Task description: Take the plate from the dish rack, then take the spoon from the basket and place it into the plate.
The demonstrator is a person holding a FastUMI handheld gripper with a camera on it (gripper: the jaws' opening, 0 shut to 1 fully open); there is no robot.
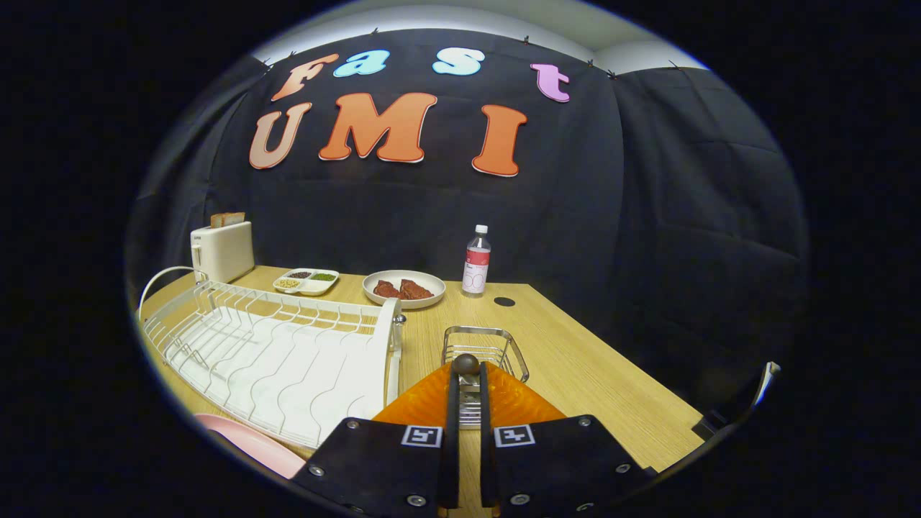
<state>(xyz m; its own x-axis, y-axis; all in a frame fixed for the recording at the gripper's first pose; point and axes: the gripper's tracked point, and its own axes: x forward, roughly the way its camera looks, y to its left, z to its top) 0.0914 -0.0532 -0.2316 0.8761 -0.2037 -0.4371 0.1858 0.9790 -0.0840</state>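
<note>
Wooden bench (pixel 575 360) carries a white dish rack (pixel 273 360) — a pink plate (pixel 252 442) lies just beside its near edge. The gripper (pixel 466 374) fingers pinch the spoon (pixel 465 363) handle over the wire basket (pixel 486 349), lifted between them.

Spoon (pixel 465 364) end pinched between jaws above basket (pixel 486 350); pink plate (pixel 255 442) beside rack (pixel 273 352).

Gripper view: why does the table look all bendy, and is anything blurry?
In the gripper view the fisheye lens curves the table edge and dish rack; the bottle looks sharp; the fingers, pressed on the spoon, look big because they are close.
</note>
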